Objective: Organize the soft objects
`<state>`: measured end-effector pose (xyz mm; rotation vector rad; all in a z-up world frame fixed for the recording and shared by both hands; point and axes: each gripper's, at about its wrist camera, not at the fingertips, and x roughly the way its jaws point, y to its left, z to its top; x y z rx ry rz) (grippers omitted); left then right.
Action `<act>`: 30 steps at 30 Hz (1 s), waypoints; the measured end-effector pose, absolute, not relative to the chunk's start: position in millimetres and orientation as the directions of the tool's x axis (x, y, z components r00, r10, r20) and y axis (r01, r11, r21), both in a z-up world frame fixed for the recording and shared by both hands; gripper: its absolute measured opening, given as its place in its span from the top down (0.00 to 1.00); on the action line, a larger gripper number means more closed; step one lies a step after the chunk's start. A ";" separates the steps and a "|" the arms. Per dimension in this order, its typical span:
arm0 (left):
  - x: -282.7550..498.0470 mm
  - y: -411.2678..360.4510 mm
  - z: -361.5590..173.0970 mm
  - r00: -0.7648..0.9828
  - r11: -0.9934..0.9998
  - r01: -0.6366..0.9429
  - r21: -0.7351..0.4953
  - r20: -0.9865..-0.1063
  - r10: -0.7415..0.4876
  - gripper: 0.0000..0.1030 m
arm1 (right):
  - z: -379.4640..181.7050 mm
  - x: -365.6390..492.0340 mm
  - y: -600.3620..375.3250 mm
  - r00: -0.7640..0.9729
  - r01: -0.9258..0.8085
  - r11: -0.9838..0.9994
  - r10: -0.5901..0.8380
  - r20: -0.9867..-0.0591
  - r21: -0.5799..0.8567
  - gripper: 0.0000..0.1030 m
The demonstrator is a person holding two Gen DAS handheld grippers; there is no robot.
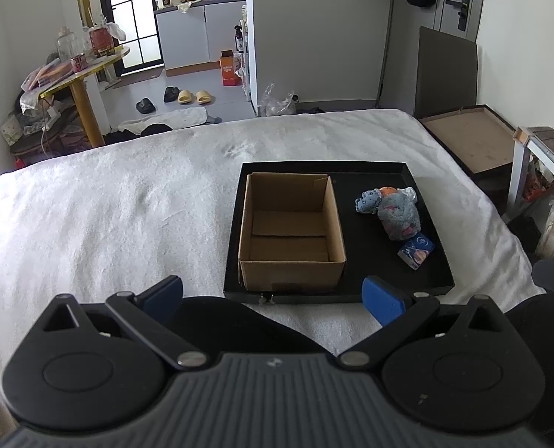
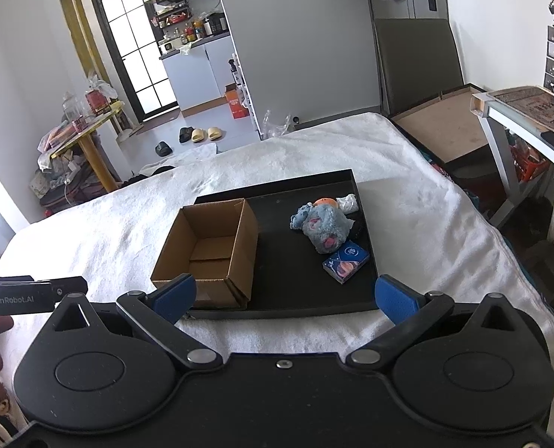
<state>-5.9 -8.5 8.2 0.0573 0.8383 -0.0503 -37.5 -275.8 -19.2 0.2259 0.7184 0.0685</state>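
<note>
Nothing is in the cardboard box (image 1: 290, 224) yet, so sorting has not begun. Both the left gripper (image 1: 273, 296) and the right gripper (image 2: 284, 293) have fingers spread wide, holding nothing. Next, I think, one must reach right of the box for the blue plush toy (image 2: 323, 229), which may hide smaller things.

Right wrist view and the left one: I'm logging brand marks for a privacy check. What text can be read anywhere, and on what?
"GenRobot.AI": on the black bar of the left hand-held gripper, at the left edge of the right wrist view.
Blue packet on the black tray: a round logo, too small to read.
Orange carton on the floor: print too blurred to read.
Red canister on the yellow table: label unreadable.
</note>
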 end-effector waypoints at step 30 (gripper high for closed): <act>20.1 -4.5 0.4 0.648 0.997 0.077 -0.012 -0.759 -0.059 0.01 | -34.0 -17.8 -268.1 0.728 0.011 0.980 0.129 -0.673 0.199 0.00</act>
